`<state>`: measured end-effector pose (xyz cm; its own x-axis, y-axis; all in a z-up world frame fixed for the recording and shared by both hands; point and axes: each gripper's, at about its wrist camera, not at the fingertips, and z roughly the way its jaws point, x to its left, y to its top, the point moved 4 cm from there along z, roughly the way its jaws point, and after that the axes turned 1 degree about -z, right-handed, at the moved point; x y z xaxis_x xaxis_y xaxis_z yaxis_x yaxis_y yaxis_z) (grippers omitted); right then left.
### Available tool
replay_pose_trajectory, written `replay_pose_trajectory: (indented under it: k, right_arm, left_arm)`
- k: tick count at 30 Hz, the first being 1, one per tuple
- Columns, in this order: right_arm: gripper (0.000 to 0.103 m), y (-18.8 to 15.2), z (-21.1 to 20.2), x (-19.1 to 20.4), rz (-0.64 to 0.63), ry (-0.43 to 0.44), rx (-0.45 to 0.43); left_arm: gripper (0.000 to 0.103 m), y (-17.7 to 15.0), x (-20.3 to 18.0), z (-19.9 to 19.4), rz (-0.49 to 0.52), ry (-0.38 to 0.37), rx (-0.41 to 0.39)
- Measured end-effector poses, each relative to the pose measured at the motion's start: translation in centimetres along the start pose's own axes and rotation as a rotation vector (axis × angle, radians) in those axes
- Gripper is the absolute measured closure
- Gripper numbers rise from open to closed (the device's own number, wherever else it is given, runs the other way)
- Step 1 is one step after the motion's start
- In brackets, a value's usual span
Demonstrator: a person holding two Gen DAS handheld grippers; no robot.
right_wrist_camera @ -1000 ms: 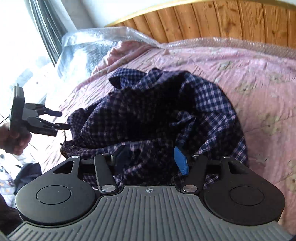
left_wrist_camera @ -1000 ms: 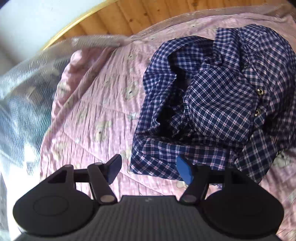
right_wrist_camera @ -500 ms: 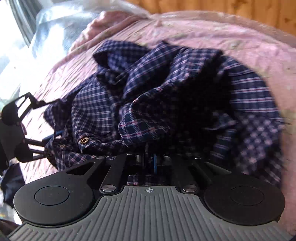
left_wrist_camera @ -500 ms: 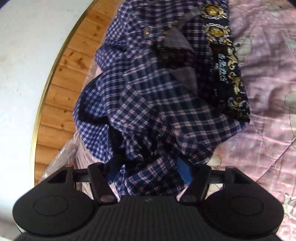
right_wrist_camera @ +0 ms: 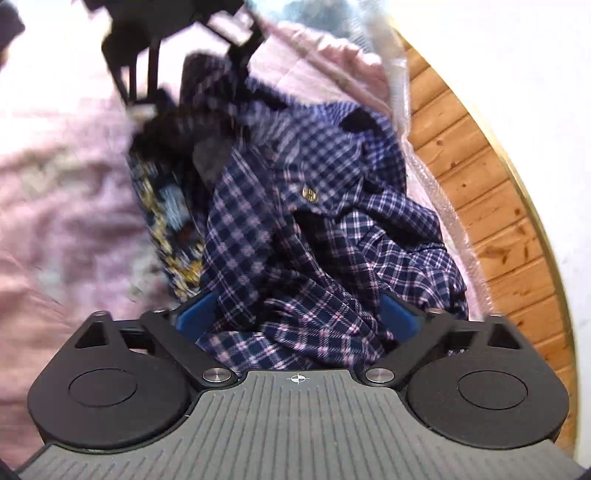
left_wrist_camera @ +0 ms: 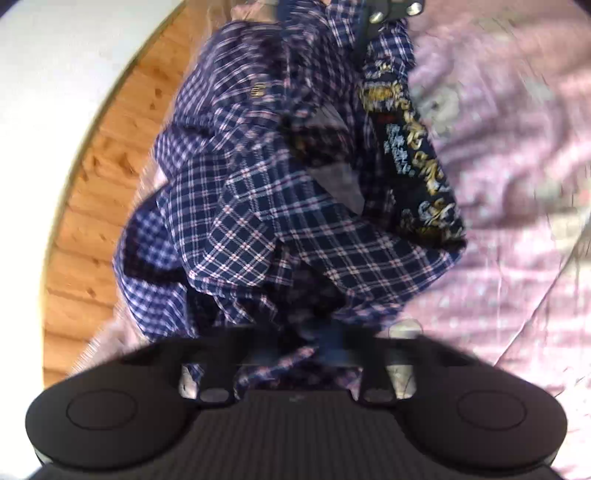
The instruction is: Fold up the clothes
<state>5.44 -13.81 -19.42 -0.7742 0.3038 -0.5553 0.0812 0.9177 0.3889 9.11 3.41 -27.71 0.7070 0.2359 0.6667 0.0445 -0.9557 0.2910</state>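
A navy plaid shirt (left_wrist_camera: 258, 221) lies crumpled on a pink quilt (left_wrist_camera: 517, 184), its gold-patterned inner band (left_wrist_camera: 417, 158) showing. My left gripper (left_wrist_camera: 317, 339) is shut on a fold of the shirt at its near edge, with cloth bunched over the jaws. In the right wrist view the shirt (right_wrist_camera: 314, 240) fills the middle. My right gripper (right_wrist_camera: 295, 317) has its jaws opening; the blue pads (right_wrist_camera: 192, 314) stand apart with shirt cloth lying loose between them. Each gripper shows at the far end of the shirt in the other's view: right gripper (left_wrist_camera: 384, 14), left gripper (right_wrist_camera: 147, 92).
A wooden headboard (left_wrist_camera: 103, 177) with a gold rim curves behind the shirt, and a white wall lies beyond it. Clear bubble plastic (right_wrist_camera: 399, 74) sits between the quilt (right_wrist_camera: 55, 221) and the headboard (right_wrist_camera: 498, 240).
Both views have rolled sharply. My left gripper came down over the shirt's edge and closed on it. My right gripper closed on the shirt, shifted sideways, and its pads now stand apart again.
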Motion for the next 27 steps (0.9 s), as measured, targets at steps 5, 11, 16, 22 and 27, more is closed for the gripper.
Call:
replay_pose_trajectory:
  k: [5,11,16,22,27]
  right_arm:
    - [0.103,0.1,-7.9,-7.6,0.280,-0.041,-0.065]
    - [0.103,-1.0,-24.4,-18.2,0.644,-0.216,-0.315]
    - [0.082,-0.9,-19.1,-17.3,0.640,-0.082,-0.256]
    - [0.019,1.5,-7.4,-1.3,0.236,0.017,-0.137]
    - [0.002,3.5,-2.9,6.4,-0.224,-0.228,-0.169]
  left_arm:
    - [0.101,0.9,8.4,-7.1,-0.304,0.060,-0.109]
    - [0.101,1.0,19.4,-16.9,-0.769,0.075,-0.328]
    - [0.101,0.7,16.3,-8.8,-0.761,0.034,-0.112]
    - [0.101,-1.2,11.9,-5.2,-0.731,0.037,0.040]
    - [0.101,-3.0,11.5,-6.6,-0.763,0.036,0.059]
